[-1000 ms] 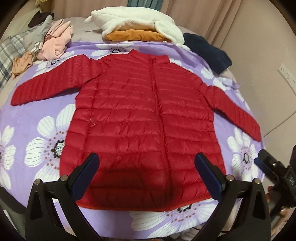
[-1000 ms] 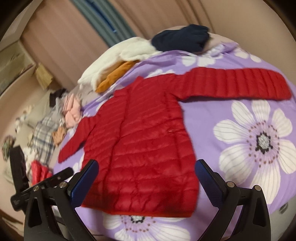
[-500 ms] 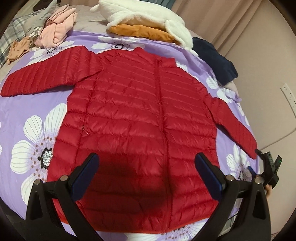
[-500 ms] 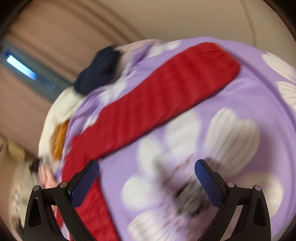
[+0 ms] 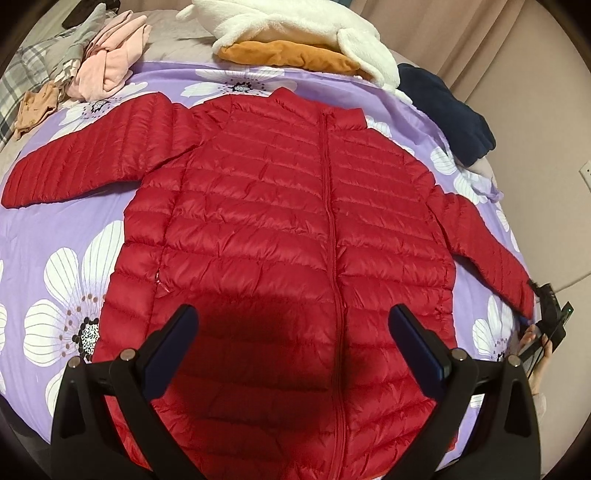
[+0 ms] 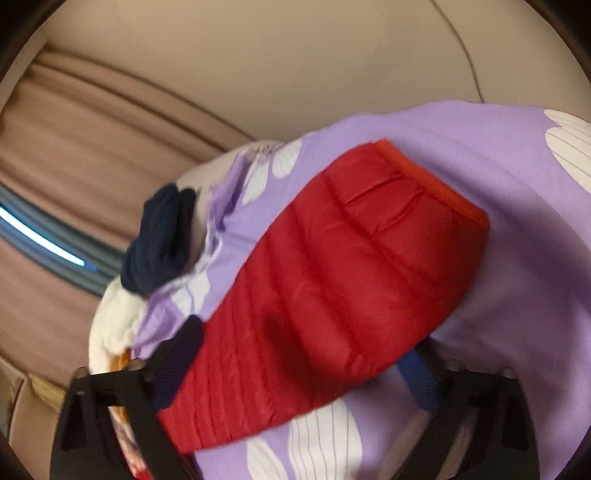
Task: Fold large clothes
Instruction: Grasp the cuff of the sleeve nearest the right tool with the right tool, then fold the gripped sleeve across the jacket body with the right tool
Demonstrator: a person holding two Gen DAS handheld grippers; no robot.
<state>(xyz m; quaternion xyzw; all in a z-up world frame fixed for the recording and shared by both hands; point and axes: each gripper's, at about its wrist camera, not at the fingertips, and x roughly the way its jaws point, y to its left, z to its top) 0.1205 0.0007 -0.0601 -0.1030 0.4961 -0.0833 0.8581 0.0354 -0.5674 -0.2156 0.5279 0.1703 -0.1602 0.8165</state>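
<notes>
I see a red puffer jacket (image 5: pixel 295 229) lying flat, front up and zipped, on a bed covered by a purple sheet (image 5: pixel 55 229) printed with large white flowers. Both sleeves stretch out to the sides. My left gripper (image 5: pixel 293 345) hovers above the jacket's lower half with its fingers spread wide, holding nothing, and casts a dark shadow on the fabric. My right gripper (image 6: pixel 295 363) is at the far end of the right sleeve (image 6: pixel 332 280); the cuff lies between its spread fingers, one finger on each side. The view is blurred, so I cannot tell whether the fingers touch the fabric. Beyond the collar sit a white fleece (image 5: pixel 295 22), an orange garment (image 5: pixel 288 53), a navy garment (image 5: pixel 447 110) and a heap of pink clothes (image 5: pixel 110 59).
</notes>
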